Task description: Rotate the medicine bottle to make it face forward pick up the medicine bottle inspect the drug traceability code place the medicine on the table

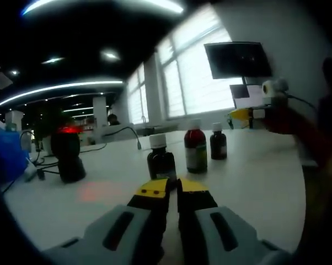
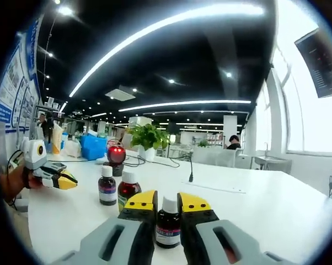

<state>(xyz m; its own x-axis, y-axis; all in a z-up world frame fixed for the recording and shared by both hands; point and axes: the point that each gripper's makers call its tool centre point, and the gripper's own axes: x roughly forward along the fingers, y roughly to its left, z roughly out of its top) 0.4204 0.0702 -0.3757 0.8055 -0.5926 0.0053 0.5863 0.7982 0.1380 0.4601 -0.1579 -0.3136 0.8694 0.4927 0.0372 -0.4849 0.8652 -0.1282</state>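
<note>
Three white-capped medicine bottles stand in a row on the white table (image 1: pixel 254 182). The dark bottle (image 1: pixel 161 161) is just beyond my left gripper (image 1: pixel 172 186), whose yellow-tipped jaws are shut with nothing in them. Further along are the red bottle with a green label (image 1: pixel 195 149) and the small dark bottle (image 1: pixel 218 142). In the right gripper view the small dark bottle (image 2: pixel 169 223) stands on the table, seen through the gap of my open right gripper (image 2: pixel 167 201). The red bottle (image 2: pixel 127 190) and the dark bottle (image 2: pixel 107 186) stand to its left.
A black device with a red light (image 1: pixel 67 154) stands at the left with cables beside it. A hand holds the right gripper (image 1: pixel 249 113) behind the bottles, below a monitor (image 1: pixel 237 59). The left gripper (image 2: pixel 58 179) sits at the table's left edge, near a blue bin (image 2: pixel 92 146) and a plant (image 2: pixel 148 137).
</note>
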